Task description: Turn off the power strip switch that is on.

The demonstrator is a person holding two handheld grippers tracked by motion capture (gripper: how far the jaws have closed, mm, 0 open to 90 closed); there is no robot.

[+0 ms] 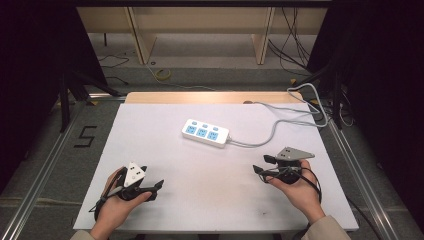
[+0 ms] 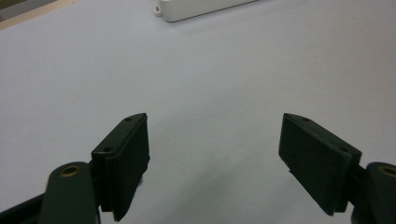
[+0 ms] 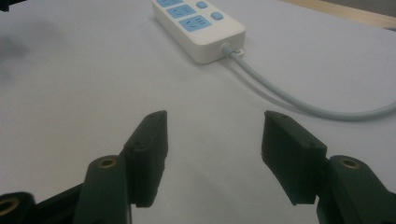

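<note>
Grippers low at near table (image 1: pixel 150 125) edge, either side, likely ready stance. Left gripper (image 2: pixel 215 158) jaws wide apart, empty. Right gripper (image 3: pixel 212 156) likewise agape, holding nothing. Power strip (image 1: pixel 205 132) lies mid-table, well apart, cable (image 1: pixel 280 122) trailing right.

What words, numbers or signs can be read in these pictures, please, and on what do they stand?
"5": black tape mark on the floor, left of the table.
Power strip: no print can be read on its blue sockets or buttons.
Grippers: no legible marks.
</note>
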